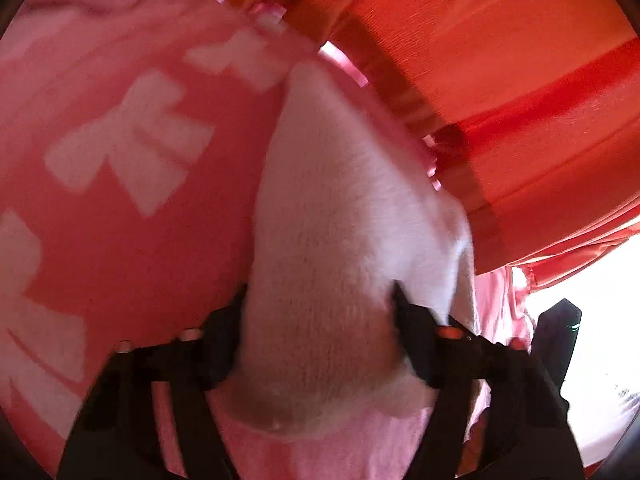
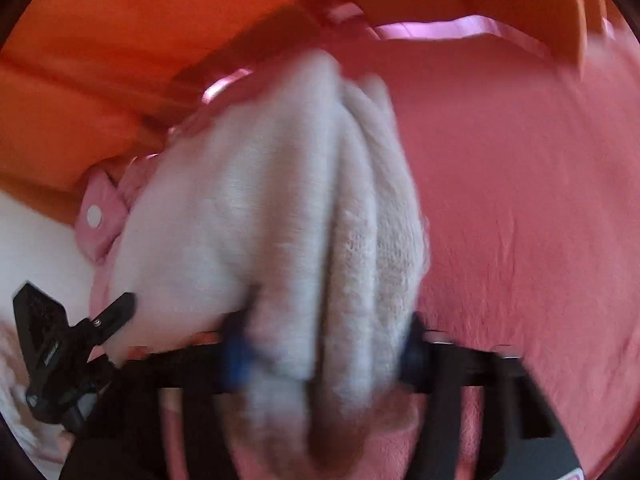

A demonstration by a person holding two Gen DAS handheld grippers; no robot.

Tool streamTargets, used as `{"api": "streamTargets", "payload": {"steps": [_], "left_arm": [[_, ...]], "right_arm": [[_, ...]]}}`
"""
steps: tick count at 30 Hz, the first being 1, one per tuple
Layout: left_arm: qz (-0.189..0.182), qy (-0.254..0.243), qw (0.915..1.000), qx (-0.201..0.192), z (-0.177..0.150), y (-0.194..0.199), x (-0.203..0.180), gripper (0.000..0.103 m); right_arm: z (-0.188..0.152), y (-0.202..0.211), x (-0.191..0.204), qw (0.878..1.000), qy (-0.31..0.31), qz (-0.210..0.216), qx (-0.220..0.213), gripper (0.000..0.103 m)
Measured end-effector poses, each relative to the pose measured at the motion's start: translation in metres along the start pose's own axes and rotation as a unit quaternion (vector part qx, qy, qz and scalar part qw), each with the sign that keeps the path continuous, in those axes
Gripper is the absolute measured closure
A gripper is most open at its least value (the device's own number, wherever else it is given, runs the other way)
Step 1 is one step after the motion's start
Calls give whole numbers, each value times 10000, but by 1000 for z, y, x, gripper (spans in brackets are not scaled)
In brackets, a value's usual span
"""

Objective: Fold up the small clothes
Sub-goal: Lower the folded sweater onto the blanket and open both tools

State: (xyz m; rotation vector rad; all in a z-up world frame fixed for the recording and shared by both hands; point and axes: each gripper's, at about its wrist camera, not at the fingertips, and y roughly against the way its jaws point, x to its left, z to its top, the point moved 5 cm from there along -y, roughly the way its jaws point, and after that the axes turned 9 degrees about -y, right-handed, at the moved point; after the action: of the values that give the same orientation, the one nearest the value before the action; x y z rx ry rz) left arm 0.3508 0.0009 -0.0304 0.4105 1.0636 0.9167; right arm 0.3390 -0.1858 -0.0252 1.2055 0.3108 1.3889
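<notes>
Slippage worries me: my left gripper (image 1: 320, 320) and right gripper (image 2: 320, 344) each pinch a thick bunch of the white fleece garment (image 1: 340, 200). Uneven bunching could skew the fold.

1. Both views are bent by fisheye distortion, with dark corners framing a round field.
2. A blown-out white patch is seen to the right of the white fleece fold (image 1: 352, 240) in the left wrist view.
3. Motion blur is smeared across the right wrist view, heaviest on the fleece bundle (image 2: 280, 216).
4. Colours are rendered warm and saturated.
</notes>
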Motion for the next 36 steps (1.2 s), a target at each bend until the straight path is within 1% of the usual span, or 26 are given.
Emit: {"api": "streamTargets", "payload": {"steps": [1,3,5,6,7,8,9,10,12,13,14,16,17,19,20,21,22,23,24,25,27,29,30,31,32,36], "left_arm": [[-38,-235,9995,-203,6,14,-11,54],[-186,-481,9975,-491,12,37,-24,55],[-441,-504,9958,-618,10,51,-29,55],[-423,-544,9958,-596,7,49,-29,56],[-235,-662,9964,-471,-1,38,-26,57],[-26,-714,9969,-324,-9,25,-22,62],[189,-698,9973,-112,-18,10,-14,62],[177,-568,9982,34,-25,-4,-9,62],[83,-258,9995,-147,-30,4,-3,61],[110,-264,9994,-209,-28,15,-8,63],[154,-340,9988,-313,-27,26,-13,64],[345,-748,9944,-656,-24,53,-31,63],[499,-949,9914,-744,-24,59,-39,62],[931,-1324,9848,-630,-30,55,-50,61],[1133,-1498,9812,-440,-35,41,-53,61],[1296,-1594,9785,-197,-42,28,-53,60],[1469,-1669,9750,57,-49,11,-50,57],[1605,-1728,9718,47,-52,6,-49,52],[1703,-1825,9683,-16,-56,7,-48,52],[1817,-1889,9650,-62,-56,12,-51,53],[1804,-1852,9659,-147,-55,26,-58,54],[1846,-1911,9637,-252,-59,43,-68,54],[1907,-1986,9608,-324,-63,50,-74,50],[1972,-2096,9568,-403,-69,56,-79,46],[2054,-2171,9532,-471,-76,62,-82,38],[2336,-2324,9423,-587,-115,85,-90,20]], "right_arm": [[6,17,11,9994,195,100,-252,71],[15,53,22,9963,334,363,-701,73],[17,72,16,9935,264,555,-961,72],[15,68,5,9942,215,448,-952,72],[9,47,-12,9970,155,115,-744,70],[4,27,-24,9984,125,-174,-521,69],[-9,-4,-43,9980,112,-620,-46,68],[-17,-6,-52,9988,54,-459,-166,64],[-16,19,-49,9992,-119,-288,-254,63],[-15,38,-46,9988,-218,-197,-382,63],[-15,54,-42,9981,-199,-142,-560,63],[-22,96,-30,9924,96,-288,-1196,63],[-26,103,-28,9911,172,-343,-1278,63],[-36,93,-24,9915,337,-505,-1148,63],[-41,74,-27,9924,421,-706,-920,64],[-48,44,-37,9913,500,-1094,-530,64],[-54,26,-44,9892,571,-1295,-383,61],[-58,29,-43,9853,742,-1396,-647,60],[-61,37,-38,9830,842,-1503,-636,60],[-63,49,-33,9846,780,-1435,-618,61],[-75,80,-22,9908,673,-917,-738,61],[-87,104,-18,9888,700,-867,-998,59],[-98,118,-18,9875,728,-845,-1113,57],[-111,127,-19,9870,747,-824,-1158,53],[-120,129,-20,9867,736,-848,-1178,49],[-157,136,-37,9811,772,-1136,-1361,47]]}}
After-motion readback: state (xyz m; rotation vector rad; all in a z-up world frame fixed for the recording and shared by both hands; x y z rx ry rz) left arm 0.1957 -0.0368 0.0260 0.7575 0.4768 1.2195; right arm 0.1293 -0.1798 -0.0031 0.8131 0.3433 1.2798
